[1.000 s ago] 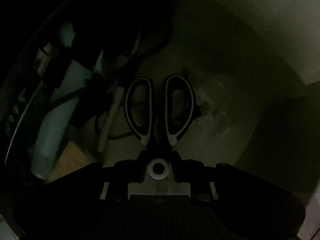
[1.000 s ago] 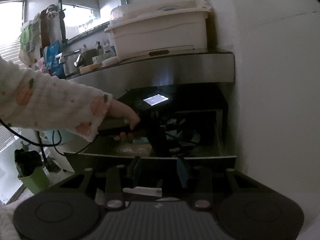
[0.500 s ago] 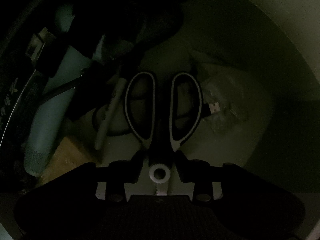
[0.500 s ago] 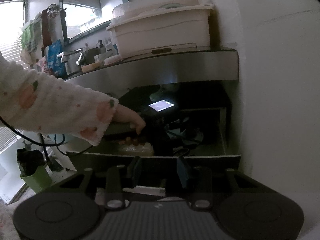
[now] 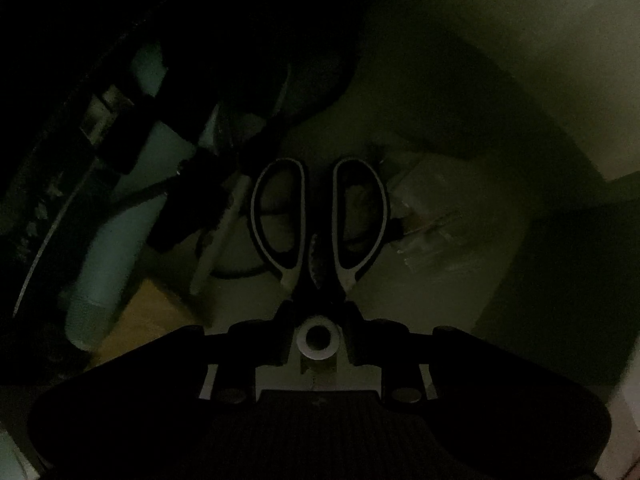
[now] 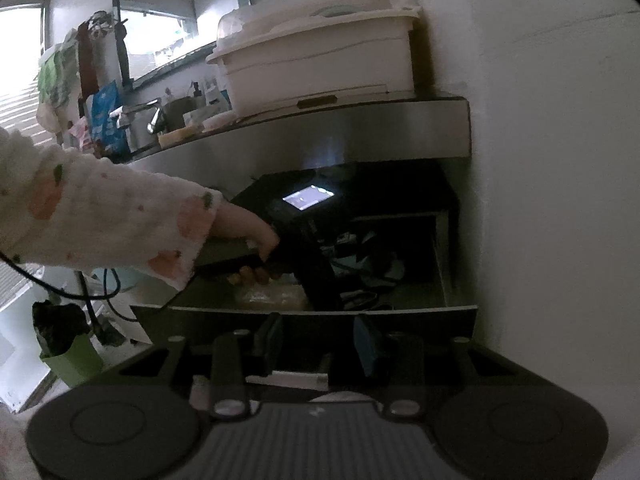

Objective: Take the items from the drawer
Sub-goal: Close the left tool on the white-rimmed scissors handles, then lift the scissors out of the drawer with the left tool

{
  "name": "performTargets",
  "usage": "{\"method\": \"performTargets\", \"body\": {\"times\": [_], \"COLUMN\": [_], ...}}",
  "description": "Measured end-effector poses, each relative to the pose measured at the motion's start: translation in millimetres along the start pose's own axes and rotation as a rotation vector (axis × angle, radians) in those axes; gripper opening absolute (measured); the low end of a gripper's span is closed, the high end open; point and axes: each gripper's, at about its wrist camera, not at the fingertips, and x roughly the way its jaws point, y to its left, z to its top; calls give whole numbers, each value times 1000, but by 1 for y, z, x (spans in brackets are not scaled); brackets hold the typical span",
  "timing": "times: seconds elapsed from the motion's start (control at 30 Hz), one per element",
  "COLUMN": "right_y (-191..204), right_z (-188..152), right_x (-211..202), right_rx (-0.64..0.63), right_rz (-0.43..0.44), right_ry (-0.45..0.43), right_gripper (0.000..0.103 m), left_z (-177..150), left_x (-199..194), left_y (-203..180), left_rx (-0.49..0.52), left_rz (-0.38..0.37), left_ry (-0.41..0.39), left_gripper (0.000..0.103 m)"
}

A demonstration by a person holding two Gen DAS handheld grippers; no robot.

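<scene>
Black-and-white scissors (image 5: pixel 289 276) hang in the dark open drawer (image 6: pixel 304 316), with their two handle loops pointing away from the camera. My left gripper (image 5: pixel 318 312) points straight down, and its jaws are closing tight on the scissors at the pivot. In the right wrist view a person's hand (image 6: pixel 248 232) in a spotted white sleeve holds that left gripper (image 6: pixel 316 272) inside the drawer. My right gripper (image 6: pixel 320 340) hovers in front of the drawer's front edge, open, with nothing between its fingers.
Below the scissors lie a pale blue tube (image 5: pixel 108 248), a white pen (image 5: pixel 224 232), a tan flat item (image 5: pixel 144 320) and a clear plastic bag (image 5: pixel 432 224). A steel counter (image 6: pixel 360 136) overhangs the drawer and carries a white lidded box (image 6: pixel 320 64). A wall (image 6: pixel 560 200) stands on the right.
The left gripper has shifted across the drawer and lifted slightly with the scissors still in its grip. The items beneath have slid in its view. The right gripper has stayed in place.
</scene>
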Motion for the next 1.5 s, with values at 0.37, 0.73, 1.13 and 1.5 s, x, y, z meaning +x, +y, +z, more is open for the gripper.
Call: {"method": "performTargets", "body": {"times": [0.37,0.73,1.13,1.5], "right_y": [6,17,32,46], "right_z": [4,11,22,40], "right_x": [-9,-26,-45,-58], "right_rx": [-5,-25,-53,-96], "right_rz": [1,-4,2,7], "right_ry": [-27,-58,-90,-131], "right_gripper": [39,39,39,39], "left_z": [8,4,3,-2], "left_x": [-77,-133,-212,-316], "left_y": [67,67,60,74], "left_rx": [76,103,130,60], "left_rz": [6,2,23,-30], "left_ry": [-12,-66,-144,-221], "left_gripper": [25,25,25,25]}}
